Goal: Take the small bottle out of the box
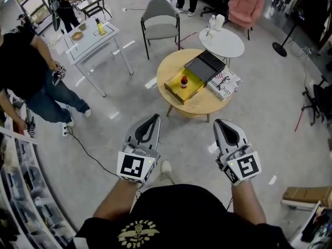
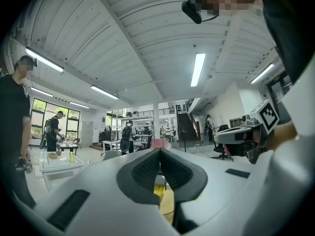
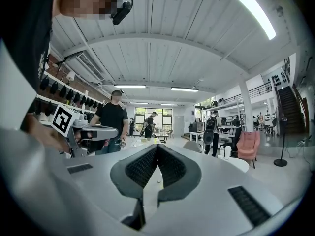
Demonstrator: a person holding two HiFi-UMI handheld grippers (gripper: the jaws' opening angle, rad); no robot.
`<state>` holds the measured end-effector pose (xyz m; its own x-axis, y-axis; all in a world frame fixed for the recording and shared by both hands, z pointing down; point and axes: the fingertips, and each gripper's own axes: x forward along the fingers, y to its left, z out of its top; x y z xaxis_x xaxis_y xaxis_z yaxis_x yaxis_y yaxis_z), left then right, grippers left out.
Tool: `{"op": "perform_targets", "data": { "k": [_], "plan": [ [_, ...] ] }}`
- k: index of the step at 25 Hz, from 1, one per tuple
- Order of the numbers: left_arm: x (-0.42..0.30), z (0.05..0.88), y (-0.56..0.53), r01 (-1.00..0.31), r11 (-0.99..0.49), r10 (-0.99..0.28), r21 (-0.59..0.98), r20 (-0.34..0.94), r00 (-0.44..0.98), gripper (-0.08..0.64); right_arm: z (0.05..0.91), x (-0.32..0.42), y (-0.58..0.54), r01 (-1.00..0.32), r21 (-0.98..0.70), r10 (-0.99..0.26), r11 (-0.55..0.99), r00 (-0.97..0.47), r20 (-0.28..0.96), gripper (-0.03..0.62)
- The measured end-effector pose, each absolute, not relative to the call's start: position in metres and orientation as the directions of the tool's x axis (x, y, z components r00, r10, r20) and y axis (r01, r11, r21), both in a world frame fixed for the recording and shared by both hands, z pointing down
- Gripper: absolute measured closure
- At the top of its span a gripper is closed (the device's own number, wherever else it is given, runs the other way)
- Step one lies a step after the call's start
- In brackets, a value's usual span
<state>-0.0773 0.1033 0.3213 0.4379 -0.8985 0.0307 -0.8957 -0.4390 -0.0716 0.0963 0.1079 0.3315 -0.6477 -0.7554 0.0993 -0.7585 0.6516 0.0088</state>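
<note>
Jaws clenched empty, left gripper [image 1: 155, 117], right gripper [image 1: 218, 122]; head view alone shows bottle [image 1: 183, 81] in box [image 1: 175, 93].

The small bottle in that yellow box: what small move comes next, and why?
Probably step toward the round table: the small bottle stands in the box far ahead, while the left gripper and right gripper sit near the body, jaws shut, empty.

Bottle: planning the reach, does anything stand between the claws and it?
Nothing visible. Only floor lies between left claw, right claw and the table; the bottle stands uncovered in the open box.
</note>
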Motion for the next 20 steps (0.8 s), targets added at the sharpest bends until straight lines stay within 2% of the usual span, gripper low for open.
{"op": "perform_targets", "data": {
  "k": [20],
  "plan": [
    [-0.11,0.326,0.014,-0.845,-0.532,-0.847,-0.051,0.024,0.531,0.543,0.328,0.07,0.031,-0.819,0.009,-0.814,0.574,-0.57,0.114,0.578]
  ]
}}
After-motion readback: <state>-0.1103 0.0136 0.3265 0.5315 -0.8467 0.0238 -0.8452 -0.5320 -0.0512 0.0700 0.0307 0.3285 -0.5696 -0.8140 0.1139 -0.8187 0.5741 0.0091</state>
